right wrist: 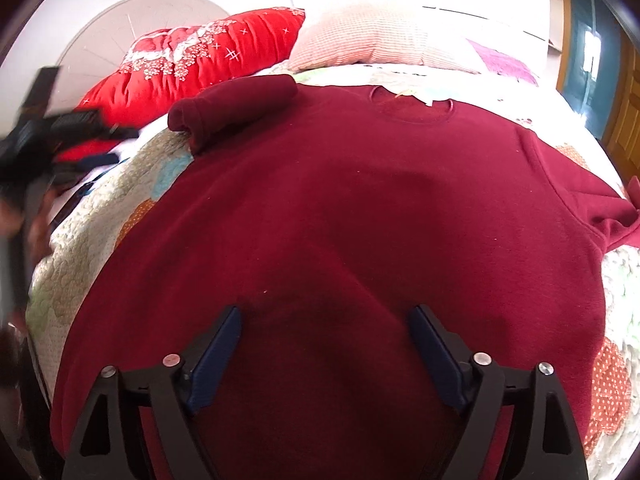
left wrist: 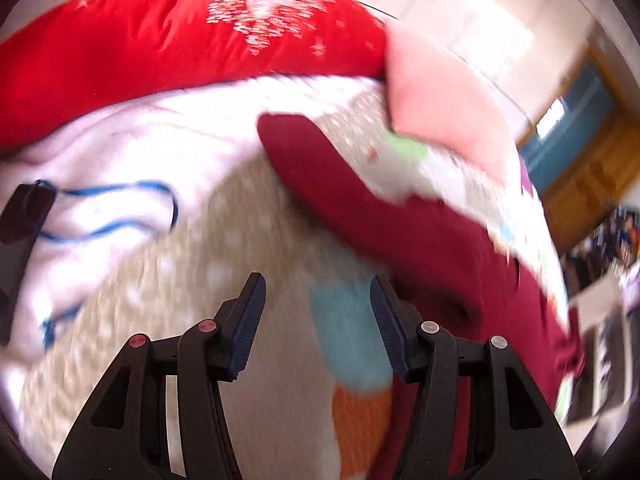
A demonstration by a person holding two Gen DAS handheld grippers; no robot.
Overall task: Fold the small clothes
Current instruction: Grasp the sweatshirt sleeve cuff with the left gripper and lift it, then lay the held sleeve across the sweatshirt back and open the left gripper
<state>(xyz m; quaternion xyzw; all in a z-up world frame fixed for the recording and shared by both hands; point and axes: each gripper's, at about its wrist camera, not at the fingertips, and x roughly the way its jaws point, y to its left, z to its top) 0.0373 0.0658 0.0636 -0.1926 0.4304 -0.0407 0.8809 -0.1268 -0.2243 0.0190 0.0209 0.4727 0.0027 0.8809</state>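
While the maroon sweatshirt (right wrist: pixel 340 208) lies flat on the quilt (right wrist: pixel 92 240), filling mid-frame, the right gripper (right wrist: pixel 326 354) jaws stand wide above its hem, empty; the left gripper (left wrist: pixel 318 322) jaws are part-open, empty.

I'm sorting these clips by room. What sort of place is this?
Most likely a bedroom: a dark red sweatshirt lies spread on a bed covered with a pale patchwork quilt, with a red embroidered cushion and a pink checked pillow at its head.
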